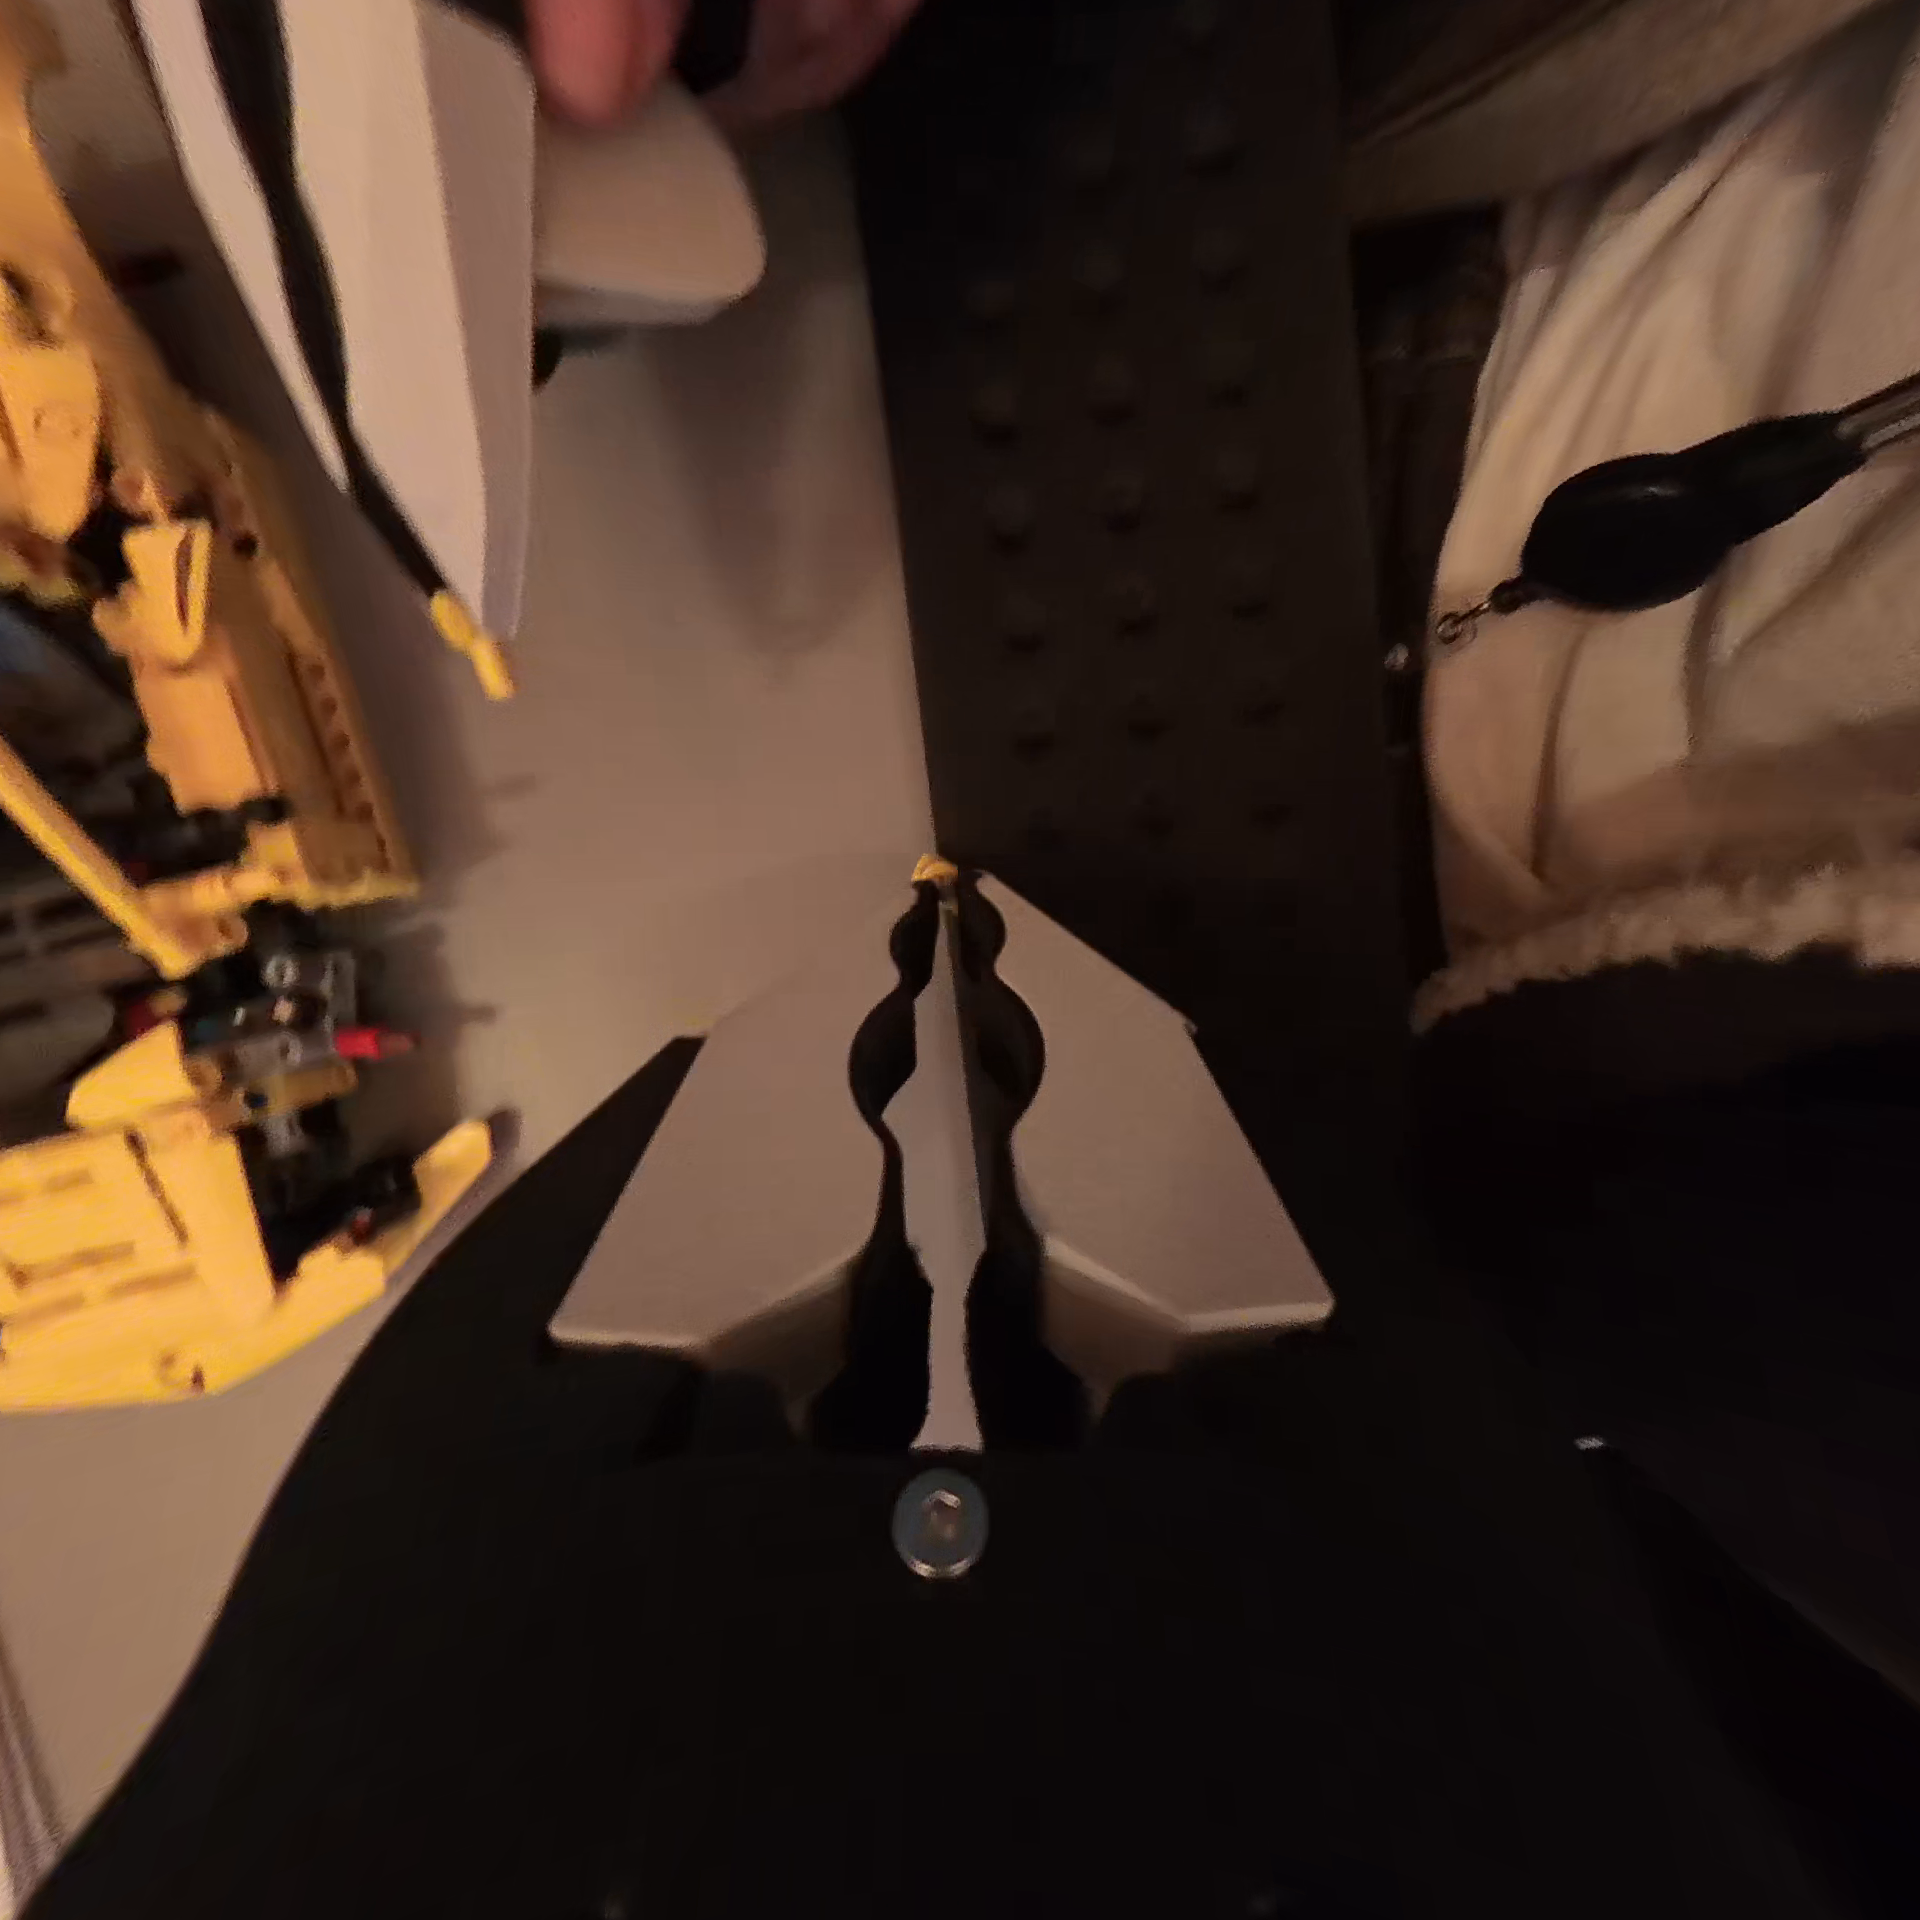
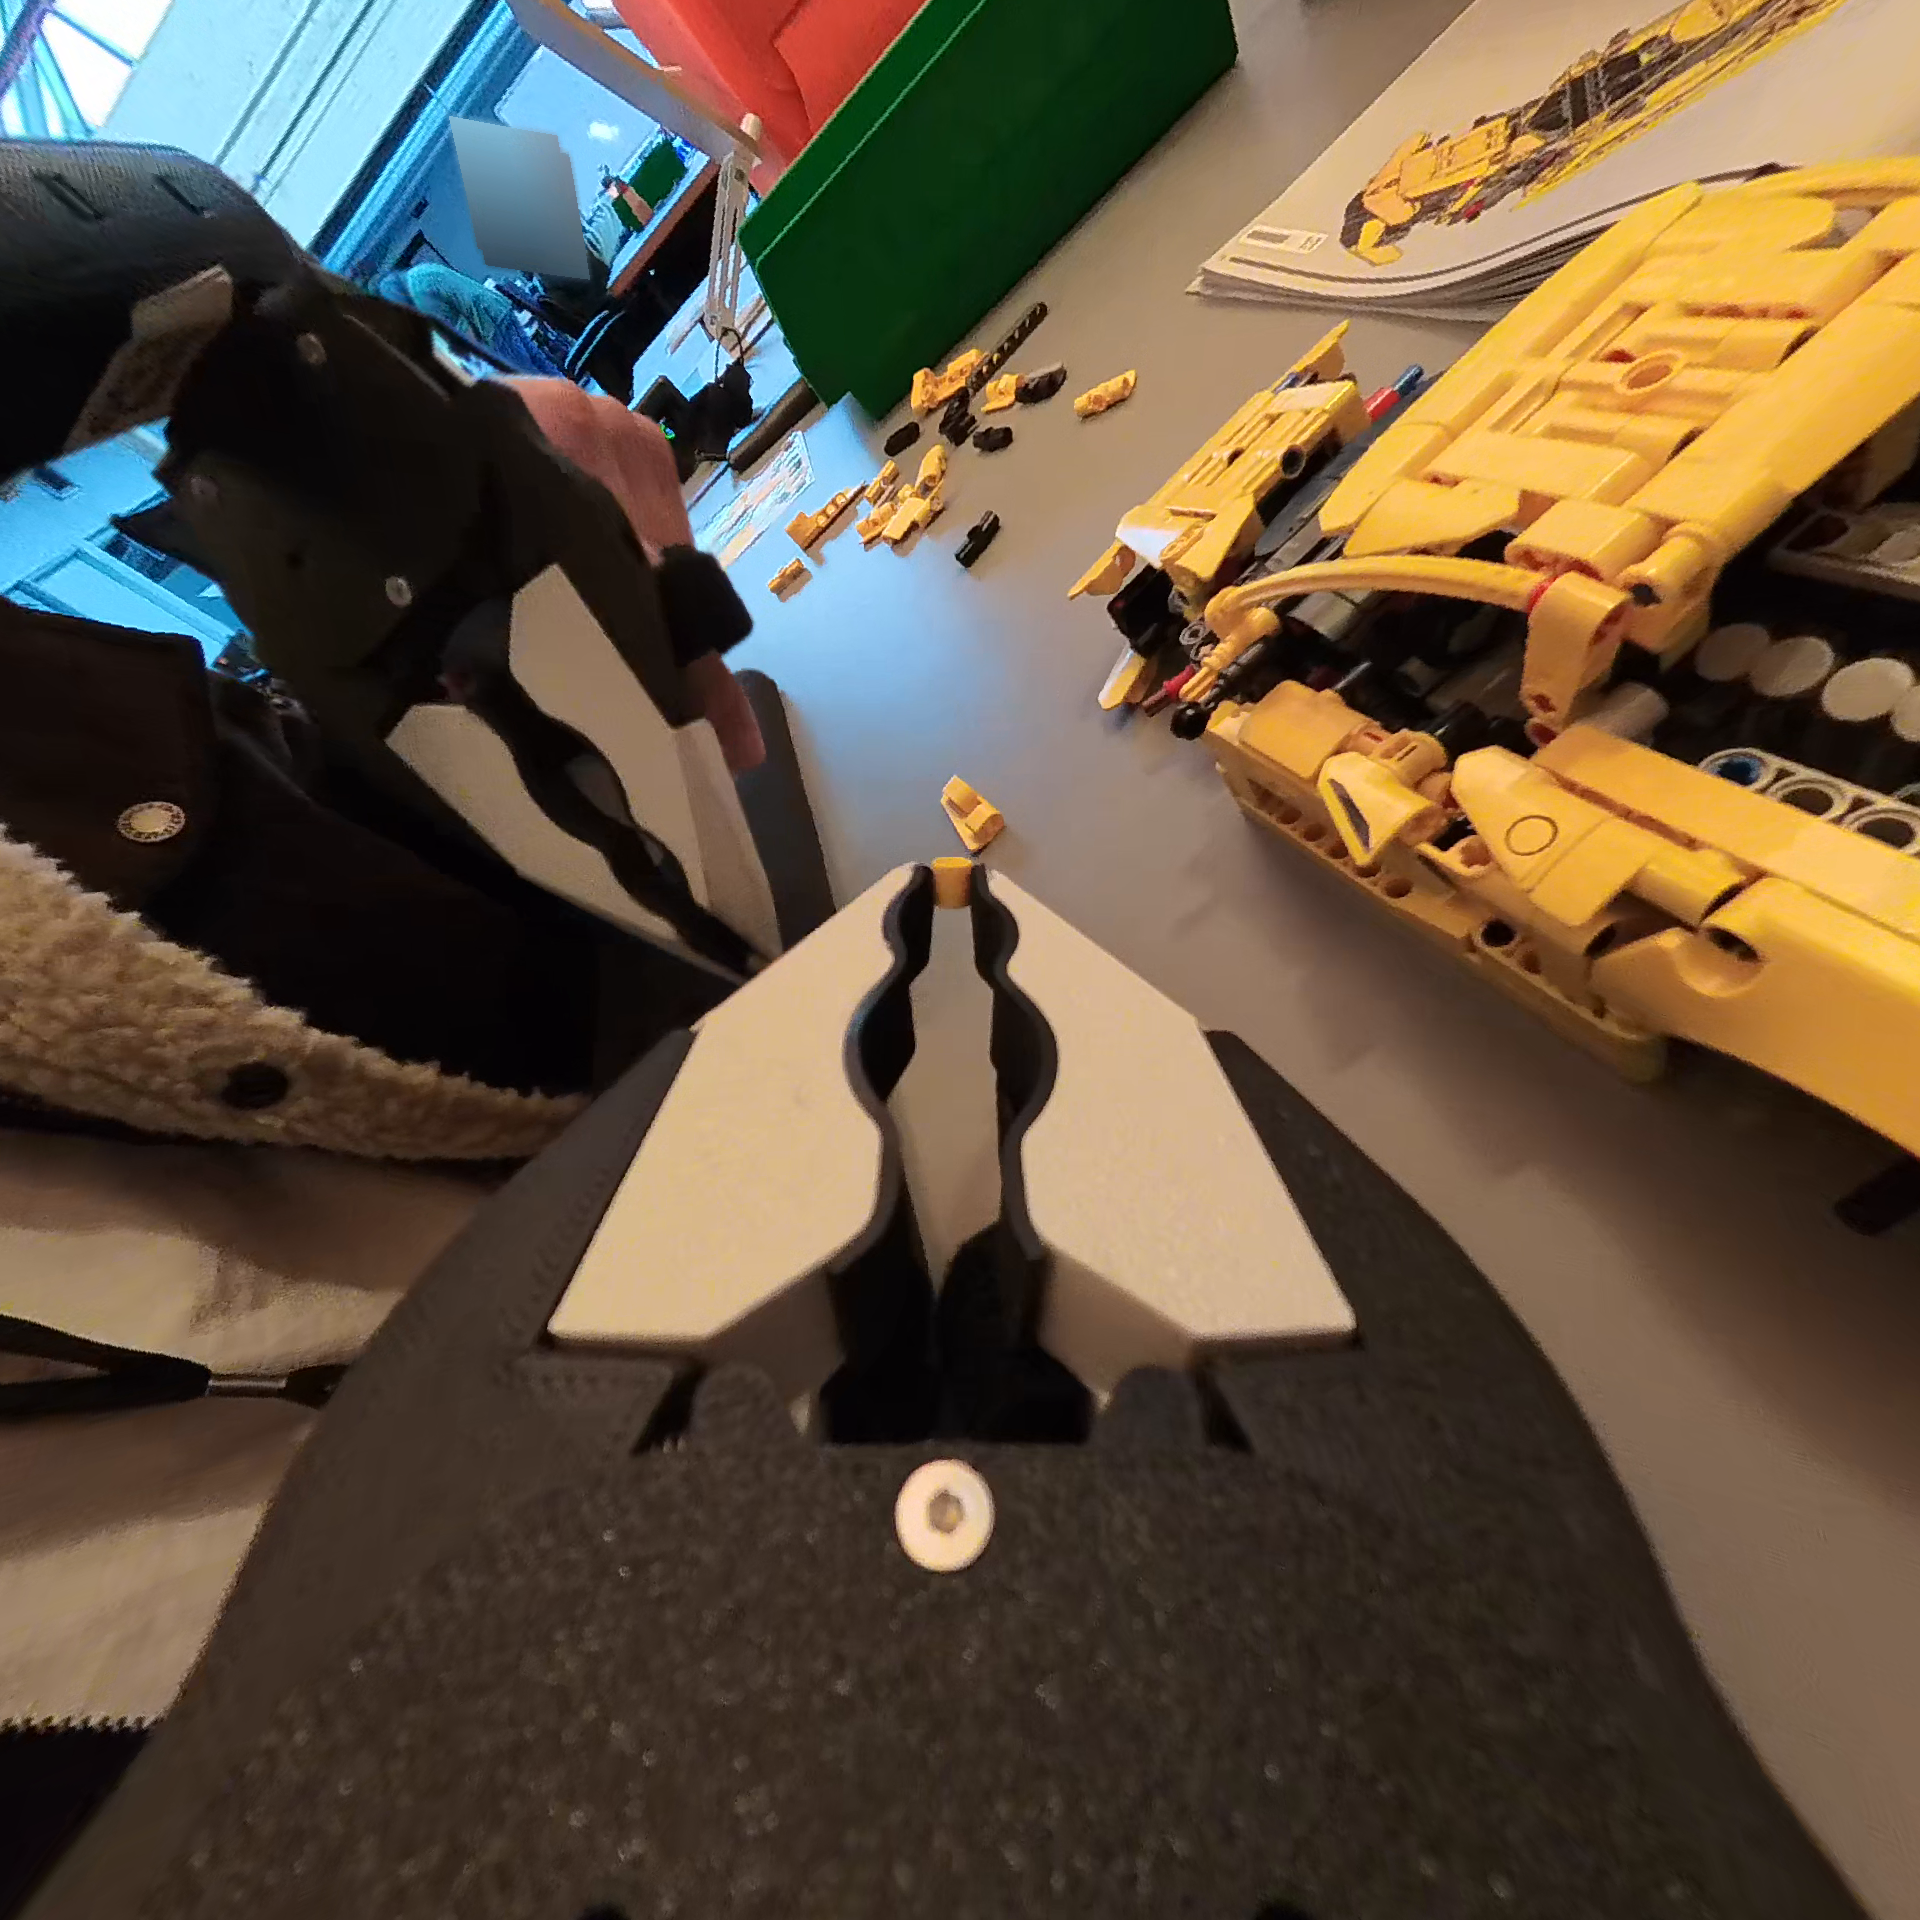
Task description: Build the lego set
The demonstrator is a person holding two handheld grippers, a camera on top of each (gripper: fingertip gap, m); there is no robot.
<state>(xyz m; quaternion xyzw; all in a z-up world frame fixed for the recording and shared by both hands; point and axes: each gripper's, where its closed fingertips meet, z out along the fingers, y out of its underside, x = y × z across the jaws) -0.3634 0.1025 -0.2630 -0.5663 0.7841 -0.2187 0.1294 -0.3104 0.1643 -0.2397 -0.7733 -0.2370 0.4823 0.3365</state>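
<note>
Two grippers, each pinching a tiny yellow part at its tips. Nearest in the right wrist view, the right gripper (image 2: 952,878) has its jaws drawn narrow on a small yellow pin (image 2: 951,871), held just above the grey table (image 2: 935,665). In the left wrist view, the left gripper (image 1: 943,881) is likewise nearly closed on a yellow sliver (image 1: 932,871), too small and blurred to identify. Just beyond the right tips lies a loose yellow connector (image 2: 971,810); to its right stands the partly built yellow model (image 2: 1558,582). Farther off are scattered yellow and black pieces (image 2: 935,468), the instruction booklet (image 2: 1507,208) and a green box (image 2: 977,177). The step appears to be a small-part pick-up ahead of fitting. The next move probably calls for aligning the pin squarely with a hole, in the connector or the model, without loosening the pinch.
</note>
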